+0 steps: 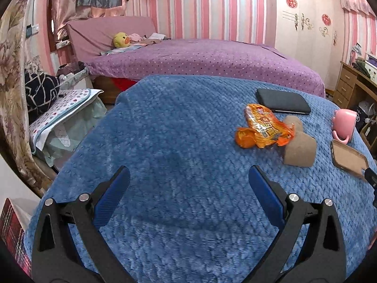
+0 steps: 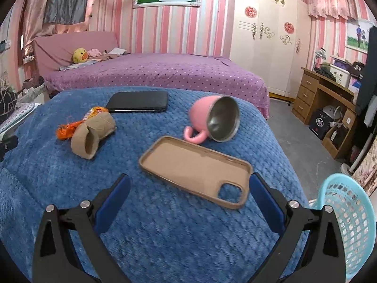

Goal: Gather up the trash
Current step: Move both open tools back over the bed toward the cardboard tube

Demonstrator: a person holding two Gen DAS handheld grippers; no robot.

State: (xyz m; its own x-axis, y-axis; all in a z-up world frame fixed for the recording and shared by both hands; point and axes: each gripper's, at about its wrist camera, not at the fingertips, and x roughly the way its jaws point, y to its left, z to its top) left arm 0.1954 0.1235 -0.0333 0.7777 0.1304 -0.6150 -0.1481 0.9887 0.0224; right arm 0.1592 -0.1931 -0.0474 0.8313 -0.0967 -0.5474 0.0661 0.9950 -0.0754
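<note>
Blue and fluffy, the blanket (image 2: 165, 235) covers the table and we see it in both views. Behind it stands a purple bed (image 2: 165, 75) with white dots, and a yellow duck toy (image 2: 79, 55) sits by the pillow end. A light blue basket (image 2: 348, 224) with holes in its side stands just beside the table, at the right edge of the right view. On the blanket we see a tan phone case (image 2: 188, 165) lying with its hollow side up, and a black phone (image 2: 139, 101) lying flat farther back. A pink cup (image 2: 212, 118) lies on its side with its handle touching the blanket. Now the trash: a brown cardboard tube (image 2: 92, 134) lies bent on the blanket, and an orange snack wrapper (image 1: 264, 127) lies touching it. Our left gripper (image 1: 188, 176) is spread wide and holds nothing, well apart from the trash. Our right gripper (image 2: 188, 184) is spread wide too, with the phone case's near end between its fingers, and grips nothing.
</note>
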